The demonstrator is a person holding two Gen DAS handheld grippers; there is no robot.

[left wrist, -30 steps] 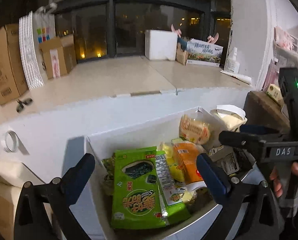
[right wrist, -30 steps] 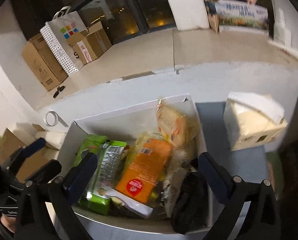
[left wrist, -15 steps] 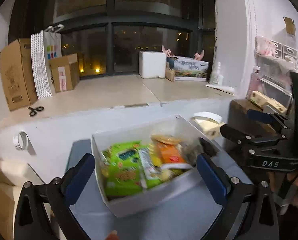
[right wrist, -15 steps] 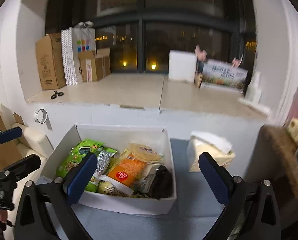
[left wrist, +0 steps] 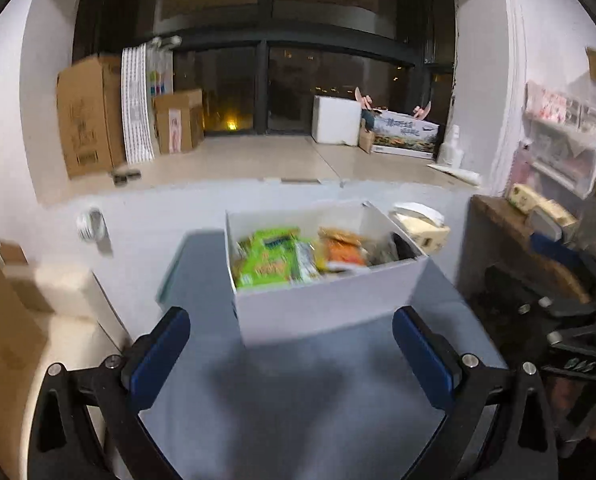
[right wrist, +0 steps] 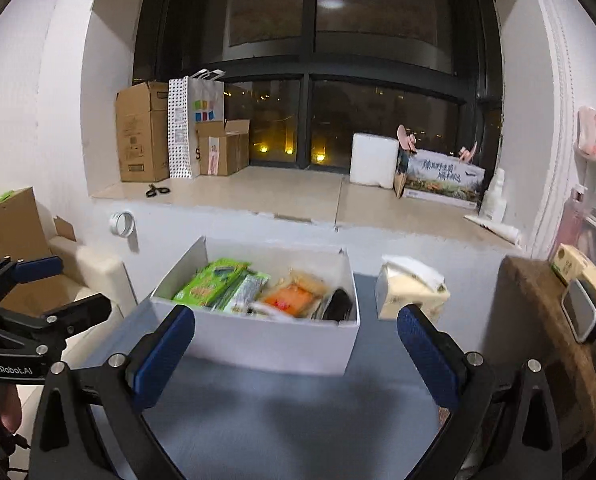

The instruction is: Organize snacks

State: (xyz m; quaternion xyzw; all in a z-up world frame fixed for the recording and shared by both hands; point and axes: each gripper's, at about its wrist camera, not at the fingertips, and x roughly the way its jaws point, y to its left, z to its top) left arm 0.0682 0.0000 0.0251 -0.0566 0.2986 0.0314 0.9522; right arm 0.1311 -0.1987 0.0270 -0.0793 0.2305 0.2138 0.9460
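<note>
**Both tongs pulled back from the snack box**

Since a second ago, both tongs have drawn away from the white snack box (right wrist: 258, 336). Then they hung right over its contents; now the whole box shows in front of them, with bare gray counter (right wrist: 282, 424) between the box and the blue pads.

The left tongs (left wrist: 294, 350) are spread wide apart and hold nothing. The right tongs (right wrist: 296, 346) are likewise wide apart and empty. In the right wrist view, the left tongs also appear to the left of the box, off the counter edge.

The box sits on the counter, near its far edge, just before a low white wall. Inside the box, a green seaweed snack packet (right wrist: 210, 286) lies at the left end. Just right of it lies a narrow green-and-white packet (right wrist: 248, 292). An orange packet (right wrist: 294, 298) lies right of centre, with a pale snack bag (right wrist: 305, 280) behind it. A dark packet (right wrist: 339, 304) stands against the right wall of the box.

Just right of the box, on the counter, stands a pack of tissues (right wrist: 411, 294). Behind the box, above the white wall, runs a beige window ledge (right wrist: 282, 194). On the ledge, far left of the box, stand cardboard boxes (right wrist: 142, 132) and a white paper bag (right wrist: 196, 126), with scissors (right wrist: 157, 191) in front of them. A roll of tape (right wrist: 122, 224) hangs on the white wall to the left of the box.
</note>
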